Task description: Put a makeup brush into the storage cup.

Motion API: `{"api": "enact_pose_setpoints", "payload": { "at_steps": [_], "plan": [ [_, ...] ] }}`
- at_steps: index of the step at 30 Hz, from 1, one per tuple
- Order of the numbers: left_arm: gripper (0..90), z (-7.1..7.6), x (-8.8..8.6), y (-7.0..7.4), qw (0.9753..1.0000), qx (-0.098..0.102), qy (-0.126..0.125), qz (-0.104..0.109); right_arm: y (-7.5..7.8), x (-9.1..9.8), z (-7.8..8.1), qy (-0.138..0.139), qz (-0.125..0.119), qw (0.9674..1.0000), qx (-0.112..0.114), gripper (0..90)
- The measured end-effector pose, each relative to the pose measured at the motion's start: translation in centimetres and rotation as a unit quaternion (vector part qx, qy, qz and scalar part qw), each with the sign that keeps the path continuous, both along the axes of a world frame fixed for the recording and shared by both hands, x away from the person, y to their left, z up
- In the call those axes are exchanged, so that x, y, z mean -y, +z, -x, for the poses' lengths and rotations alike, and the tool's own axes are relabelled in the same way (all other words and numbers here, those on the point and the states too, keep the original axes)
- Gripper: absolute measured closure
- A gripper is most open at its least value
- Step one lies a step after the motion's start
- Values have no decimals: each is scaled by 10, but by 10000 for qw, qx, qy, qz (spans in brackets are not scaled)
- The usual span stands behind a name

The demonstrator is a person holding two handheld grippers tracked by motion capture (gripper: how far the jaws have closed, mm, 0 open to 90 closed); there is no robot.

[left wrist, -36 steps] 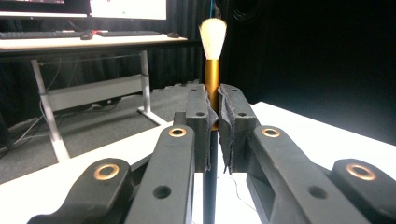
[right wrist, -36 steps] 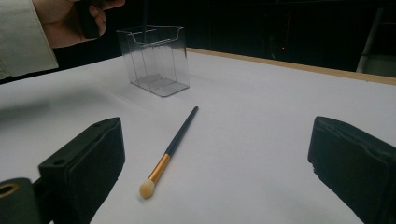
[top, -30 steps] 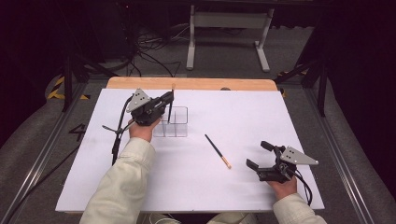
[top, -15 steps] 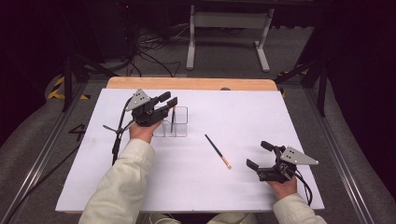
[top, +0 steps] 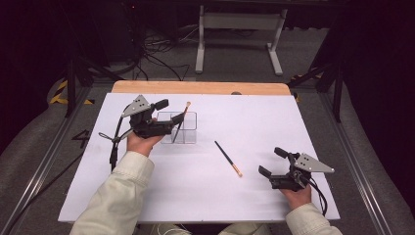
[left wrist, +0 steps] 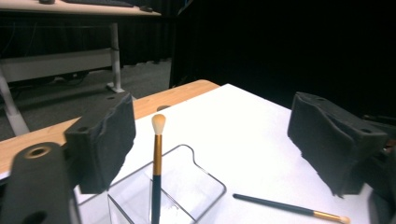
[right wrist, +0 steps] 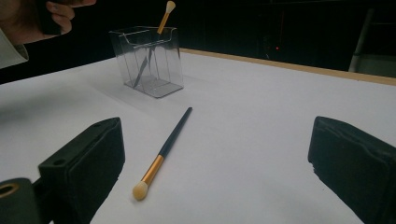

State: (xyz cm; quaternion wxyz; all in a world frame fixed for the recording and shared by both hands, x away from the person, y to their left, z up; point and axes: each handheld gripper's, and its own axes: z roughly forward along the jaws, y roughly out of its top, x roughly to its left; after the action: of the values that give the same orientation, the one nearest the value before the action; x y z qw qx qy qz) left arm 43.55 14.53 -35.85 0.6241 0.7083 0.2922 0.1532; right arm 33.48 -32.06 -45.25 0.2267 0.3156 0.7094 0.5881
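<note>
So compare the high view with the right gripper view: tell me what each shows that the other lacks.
High view: both forearms, the left gripper with jaws apart, just opened beside the clear holder, and the floor beyond the table.

Right gripper view: the right gripper's open black pads close up, nothing between them.

Shared: the holder with one brush leaning in it, the loose brush lying on the white table.

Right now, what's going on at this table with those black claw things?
A person is putting makeup brushes into a clear holder with two hand-held grippers. The left gripper has just been opening its jaws, leaving one brush standing in the holder, nothing between them. A second brush lies flat on the white table. The right gripper rests open near it.
</note>
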Motion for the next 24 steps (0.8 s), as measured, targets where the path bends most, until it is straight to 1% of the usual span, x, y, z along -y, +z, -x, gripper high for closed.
{"api": "enact_pose_setpoints", "payload": {
  "at_steps": [1,2,4,5,6,8,9,10,11,16,17,19,20,21,22,24],
  "plan": [
    [140,3,-1,1,10000,-9,0,2,0,0,0,-5,-5,10000,3,45],
    [131,5,-2,3,10000,27,-3,-3,0,0,-1,-13,-22,10000,5,45],
    [115,12,-7,5,10000,32,-64,5,0,0,-1,-5,-38,10000,-11,45],
    [104,12,-7,5,10000,32,-64,5,0,0,-1,-5,-38,10000,-11,45],
    [104,14,-8,6,10000,34,-83,-10,0,0,-1,-10,-45,10000,-14,45],
    [85,23,-12,8,9999,63,-136,-78,0,0,-1,-23,-22,10000,2,45],
    [76,23,-12,8,9999,63,-136,-78,0,0,-1,-24,-15,10000,2,45],
    [70,29,-16,8,9998,72,-174,-65,0,0,-1,-27,-1,10000,-3,44],
    [63,29,-16,8,9998,72,-174,-65,0,-1,0,-21,-2,10000,-1,43],
    [45,46,-29,6,9996,112,-235,-71,0,-1,0,-4,12,10000,18,32],
    [43,49,-31,6,9996,121,-234,-126,0,-1,0,6,15,10000,20,30],
    [36,55,-36,4,9995,117,-227,-169,1,-2,0,10,34,10000,12,25],
    [36,58,-39,3,9996,106,-215,-161,1,-2,0,20,40,10000,19,19],
    [33,58,-39,3,9996,106,-215,-161,1,-2,0,20,40,10000,19,19],
    [33,62,-41,1,9995,109,-191,-206,2,-3,0,26,64,10000,38,17],
    [31,68,-43,-1,9991,64,-129,-403,3,-3,1,42,93,9999,65,17]
  ]
}}
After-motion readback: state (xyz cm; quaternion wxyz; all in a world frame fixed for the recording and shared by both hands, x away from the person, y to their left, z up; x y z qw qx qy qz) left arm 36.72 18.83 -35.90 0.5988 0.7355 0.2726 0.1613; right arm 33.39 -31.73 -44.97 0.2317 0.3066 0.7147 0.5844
